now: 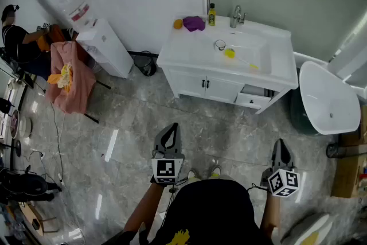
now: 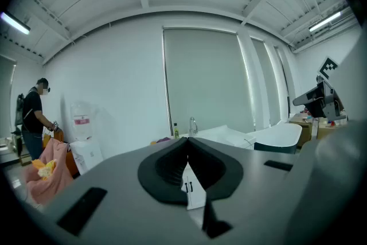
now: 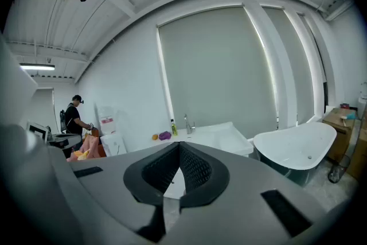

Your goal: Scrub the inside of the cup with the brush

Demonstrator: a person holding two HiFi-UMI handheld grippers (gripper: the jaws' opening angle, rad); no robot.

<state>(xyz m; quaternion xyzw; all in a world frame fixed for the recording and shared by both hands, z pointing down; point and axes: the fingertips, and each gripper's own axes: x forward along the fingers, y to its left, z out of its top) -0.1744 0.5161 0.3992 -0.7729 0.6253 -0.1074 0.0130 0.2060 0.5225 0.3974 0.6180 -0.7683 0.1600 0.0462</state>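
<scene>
A small clear cup (image 1: 219,45) stands in the basin of the white sink cabinet (image 1: 183,60) across the room. Beside it lies a brush (image 1: 230,53) with a yellow head and a thin handle running to the right. My left gripper (image 1: 170,130) and right gripper (image 1: 281,147) are held low in front of the person, far from the sink. Both are shut with nothing between their jaws. In the left gripper view the shut left gripper (image 2: 187,141) points toward the sink cabinet (image 2: 221,133). The right gripper (image 3: 179,147) also faces the sink cabinet (image 3: 215,133).
On the sink's back edge are a faucet (image 1: 236,16), a yellow bottle (image 1: 212,14), a purple cloth (image 1: 194,23) and an orange object (image 1: 178,24). A white bathtub (image 1: 327,97) stands at right. A water dispenser (image 1: 103,43), a chair with pink cloth (image 1: 71,77) and a person (image 1: 17,37) are at left.
</scene>
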